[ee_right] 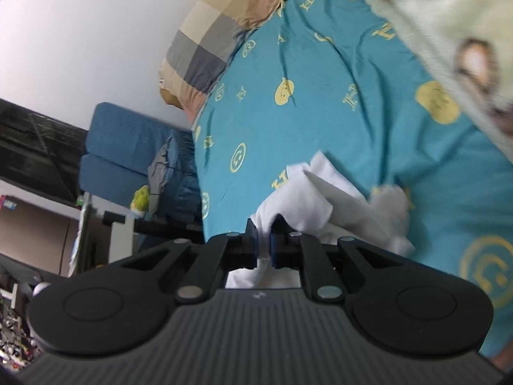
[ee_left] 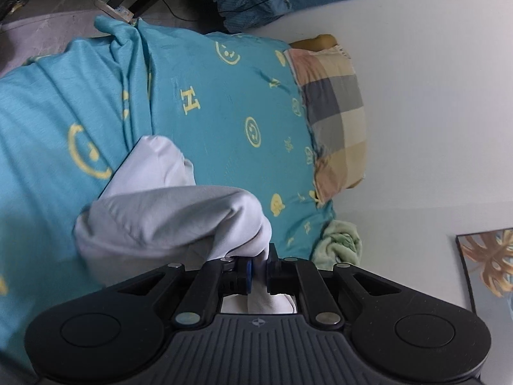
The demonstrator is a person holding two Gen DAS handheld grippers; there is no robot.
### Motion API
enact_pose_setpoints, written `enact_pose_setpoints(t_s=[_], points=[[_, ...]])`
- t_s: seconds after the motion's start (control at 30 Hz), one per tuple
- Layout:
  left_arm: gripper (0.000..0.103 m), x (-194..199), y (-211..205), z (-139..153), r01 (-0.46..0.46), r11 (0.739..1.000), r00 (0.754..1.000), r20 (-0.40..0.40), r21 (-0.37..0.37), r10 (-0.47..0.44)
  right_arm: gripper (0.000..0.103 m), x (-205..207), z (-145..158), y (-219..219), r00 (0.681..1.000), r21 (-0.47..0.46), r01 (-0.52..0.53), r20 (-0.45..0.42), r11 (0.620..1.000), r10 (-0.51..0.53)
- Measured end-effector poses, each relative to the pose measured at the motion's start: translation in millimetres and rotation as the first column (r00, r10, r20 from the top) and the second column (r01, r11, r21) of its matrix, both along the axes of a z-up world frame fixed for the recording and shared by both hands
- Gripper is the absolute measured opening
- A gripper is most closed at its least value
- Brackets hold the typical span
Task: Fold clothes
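Both the left gripper point(ee_left: 259, 268) and right gripper point(ee_right: 264, 245) are pinching the white garment point(ee_left: 166, 221) bunched just ahead over the teal bedsheet point(ee_left: 224, 106), only the right wrist view showing a fluffy green blanket point(ee_right: 433, 16).

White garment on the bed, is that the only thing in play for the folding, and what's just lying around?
In play:
white garment
left gripper, shut on it
right gripper, shut on it

Lying about:
checked pillow
green blanket
framed picture
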State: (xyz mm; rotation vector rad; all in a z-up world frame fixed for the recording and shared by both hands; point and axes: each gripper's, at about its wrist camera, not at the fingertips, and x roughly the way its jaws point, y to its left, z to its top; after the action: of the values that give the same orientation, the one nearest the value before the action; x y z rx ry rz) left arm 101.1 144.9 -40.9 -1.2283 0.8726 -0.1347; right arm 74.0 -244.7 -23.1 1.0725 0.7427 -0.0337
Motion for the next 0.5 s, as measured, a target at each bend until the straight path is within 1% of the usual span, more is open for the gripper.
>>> enact_pose_setpoints(t_s=[0.13,0.27,0.33,0.43,0.5], points=[[0.009,53.6,2.7,-30.2,0.021,0.999,0.999,-0.044,0.024,-0.02,0.011,51.0,-26.9,4.8,0.999,-0.024,0.005,-0.044,1.0,-0.006],[0.009,86.5,7.2,-58.9,0.047,0.998,0.997,-0.069,0.05,-0.044,0.011,89.7,-61.5,6.5,0.998,-0.029,-0.014,-0.066,0.999,0.012],[0.009,98.2,7.0,-69.4,0.07,0.995,0.995,-0.073,0.07,-0.065,0.011,101.7,-78.9,6.2,0.996,-0.032,-0.034,-0.083,0.999,0.031],[0.01,107.1,5.1,-78.1,0.095,0.99,0.994,-0.068,0.103,-0.089,0.011,106.3,-94.8,1.9,0.994,-0.007,-0.055,-0.097,0.998,0.054],[0.01,108.4,3.9,-78.6,0.106,0.987,0.994,-0.055,0.121,-0.1,0.012,105.6,-94.6,2.0,0.993,-0.021,-0.083,-0.082,0.996,0.081]])
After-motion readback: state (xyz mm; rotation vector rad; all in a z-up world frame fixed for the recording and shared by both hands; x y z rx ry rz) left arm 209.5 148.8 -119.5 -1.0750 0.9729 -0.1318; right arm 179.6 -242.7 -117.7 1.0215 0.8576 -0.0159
